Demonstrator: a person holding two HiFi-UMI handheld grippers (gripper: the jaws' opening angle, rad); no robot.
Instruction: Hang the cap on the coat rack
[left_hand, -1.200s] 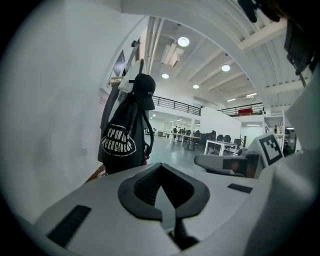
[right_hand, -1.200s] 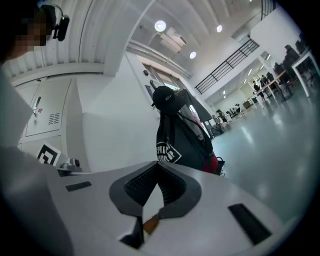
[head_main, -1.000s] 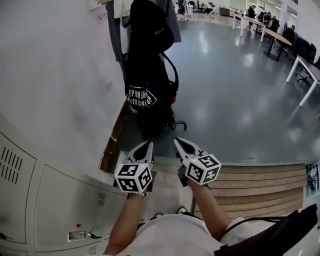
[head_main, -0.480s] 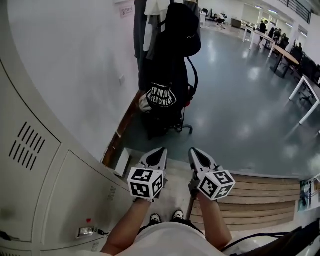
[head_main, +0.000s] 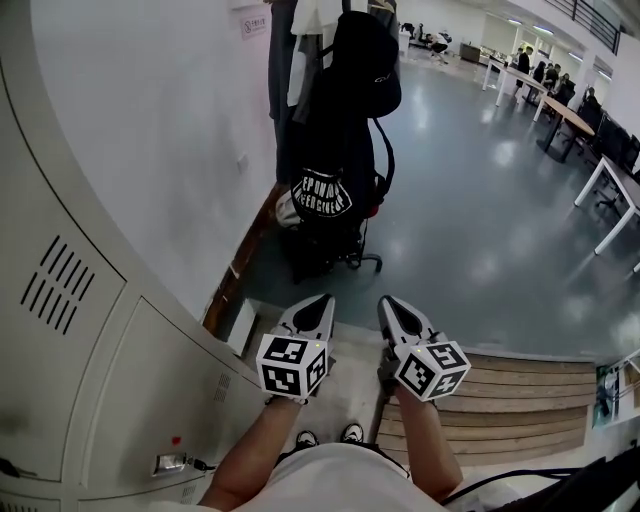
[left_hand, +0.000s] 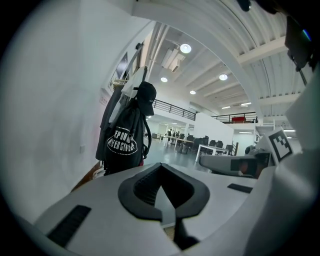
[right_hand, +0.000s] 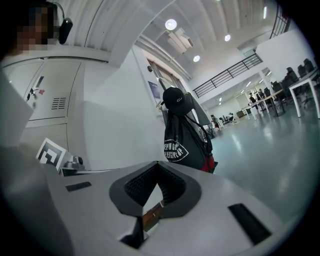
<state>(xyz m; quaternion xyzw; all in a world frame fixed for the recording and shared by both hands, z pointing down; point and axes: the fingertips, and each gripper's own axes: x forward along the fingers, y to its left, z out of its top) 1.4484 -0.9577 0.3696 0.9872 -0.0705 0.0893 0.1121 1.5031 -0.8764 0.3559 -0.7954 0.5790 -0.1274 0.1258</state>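
Left gripper and right gripper side by side, low in the middle, made of hard white plastic with pointed tips and a cube of black-and-white squares on each. Jaws of both shut tight, dark ribbed pads tip to tip, nothing held. Black cap, round and soft with a short brim, up high on the coat rack, well apart from both grippers. Right under the cap, a black cloth bag, long and floppy, with curved white letters. Grey and white clothes beside it on the same rack. Smooth white wall to the left. Pale metal lockers with little slots at the bottom left. Brown wooden slats at the bottom right. Wide shiny grey floor with bright spots of light. Long white tables far off at the right side of the room, with small far-away people near some of them.
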